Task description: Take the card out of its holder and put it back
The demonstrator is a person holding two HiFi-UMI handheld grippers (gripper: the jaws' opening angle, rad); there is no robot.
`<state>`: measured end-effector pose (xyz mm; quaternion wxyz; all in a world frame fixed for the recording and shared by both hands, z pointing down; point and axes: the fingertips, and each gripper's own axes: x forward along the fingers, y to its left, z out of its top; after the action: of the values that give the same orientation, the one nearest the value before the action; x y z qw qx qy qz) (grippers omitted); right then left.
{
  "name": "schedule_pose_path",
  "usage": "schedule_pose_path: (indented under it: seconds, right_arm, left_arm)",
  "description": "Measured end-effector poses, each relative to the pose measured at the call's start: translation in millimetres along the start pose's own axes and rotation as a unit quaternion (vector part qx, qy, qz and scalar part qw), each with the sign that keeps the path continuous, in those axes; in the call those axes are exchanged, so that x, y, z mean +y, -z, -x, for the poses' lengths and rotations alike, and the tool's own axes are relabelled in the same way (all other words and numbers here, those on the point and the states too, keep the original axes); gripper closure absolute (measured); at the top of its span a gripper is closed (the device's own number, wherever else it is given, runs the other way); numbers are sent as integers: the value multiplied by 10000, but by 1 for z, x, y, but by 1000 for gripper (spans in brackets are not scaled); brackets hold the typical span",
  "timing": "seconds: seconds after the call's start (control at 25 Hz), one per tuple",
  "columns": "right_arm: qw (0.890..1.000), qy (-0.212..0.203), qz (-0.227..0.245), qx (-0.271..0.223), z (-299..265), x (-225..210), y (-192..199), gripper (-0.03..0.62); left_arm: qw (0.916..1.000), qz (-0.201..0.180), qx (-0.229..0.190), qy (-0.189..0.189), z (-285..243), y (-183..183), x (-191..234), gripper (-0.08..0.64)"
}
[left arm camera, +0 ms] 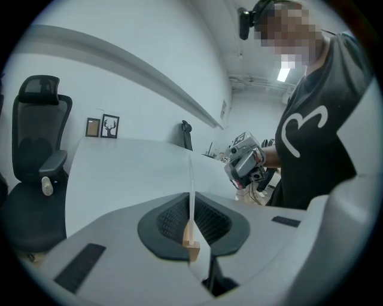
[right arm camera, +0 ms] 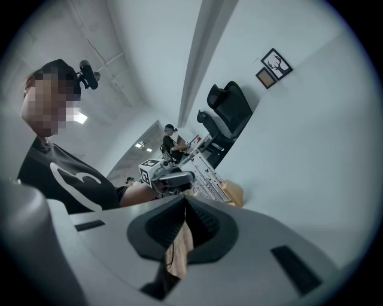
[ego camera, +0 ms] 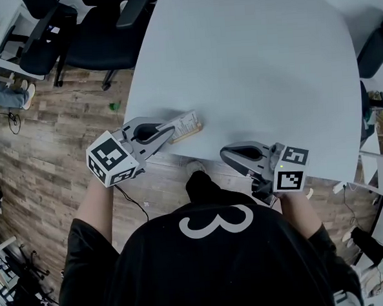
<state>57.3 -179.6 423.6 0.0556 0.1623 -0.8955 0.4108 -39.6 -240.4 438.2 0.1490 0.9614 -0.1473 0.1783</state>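
Extraction barely getting under way, judging by the layout: pinching the card (ego camera: 184, 122) with the left gripper (ego camera: 173, 132), jaws pressing almost flat together on the thin white sheet and on nothing else. Sitting, apparently, in the slot of its wooden holder (ego camera: 190, 133), by the near edge of the counter (ego camera: 250, 61), toward the near-left corner. Showing edge-on in the left gripper view, card (left arm camera: 191, 179) between the ribbed pads, holder (left arm camera: 191, 242) just below them; resting on the counter or raised off it, impossible to tell. Remaining, then: pulling the card free, and sliding it back into the slot afterwards.

Reaching in from the left along the near edge, left forearm (ego camera: 94, 203) extended, left gripper tilting slightly downward, marker cube (ego camera: 112, 162) trailing toward the body. Waiting at the same edge, well apart from the card: right gripper (ego camera: 225, 155), pointing across toward the left one, jaws closed together on nothing, only wooden floor (right arm camera: 178, 251) showing through the slit between them. Looking well placed for bracing the holder, though not touching it.
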Motion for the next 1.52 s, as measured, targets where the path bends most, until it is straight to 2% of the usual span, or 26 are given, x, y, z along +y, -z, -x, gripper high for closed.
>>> schedule_pose_path:
  seconds: [0.4,0.6,0.76,0.88,1.12,1.32,1.52]
  right_arm:
    - [9996,-68,-4,-279,3,17,-2,581]
    - [9990,3,37,-449,-1,27,-5,581]
    - [9979,139,123,-619,4,33,-9,581]
    - [9967,247,183,-756,7,41,-10,581]
    - [9932,301,413,-1046,9,66,-16,581]
    - [9908,177,667,-1165,16,109,-11,581]
    - [9884,95,834,-1265,22,139,2,581]
  left_arm:
    - [9993,-202,-226,-206,16,-32,-1,535]
    - [9962,-141,-626,-590,44,-56,-2,535]
    - [9909,242,-971,-903,65,-75,-11,535]
    - [9863,577,-1181,-1001,81,-83,-23,535]
    - [9727,1314,-1300,-1403,101,-76,-60,535]
    - [9682,1666,-1404,-1233,107,-63,-120,535]
    - [9676,1681,-1434,-1220,114,-49,-159,535]
